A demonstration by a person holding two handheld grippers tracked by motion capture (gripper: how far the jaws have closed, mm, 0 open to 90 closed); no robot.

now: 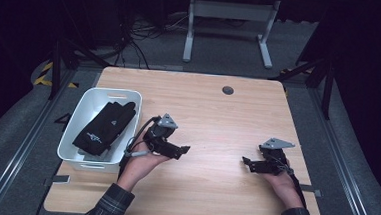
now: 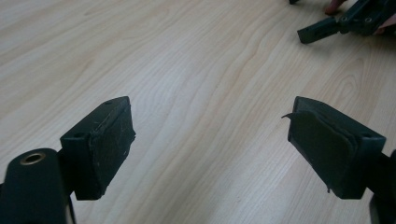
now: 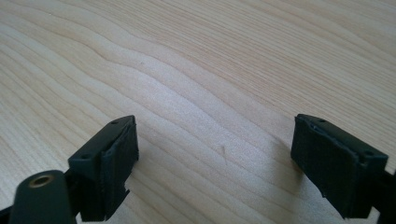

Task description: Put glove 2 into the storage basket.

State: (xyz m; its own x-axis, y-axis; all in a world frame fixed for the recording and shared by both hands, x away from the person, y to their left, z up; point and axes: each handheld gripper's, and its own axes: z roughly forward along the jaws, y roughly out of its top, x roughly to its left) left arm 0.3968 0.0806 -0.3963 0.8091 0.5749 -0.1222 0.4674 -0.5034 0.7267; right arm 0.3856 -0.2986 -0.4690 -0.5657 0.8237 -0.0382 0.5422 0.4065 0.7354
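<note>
The black glove lies in the white bin by the tabletop's left edge, just beside the left hand-held gripper. Both it and the right hand-held gripper gape empty.

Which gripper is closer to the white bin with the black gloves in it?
Left. The left gripper hangs just beside the white bin that holds the black gloves, apart from it. The right gripper is far across the table.
</note>
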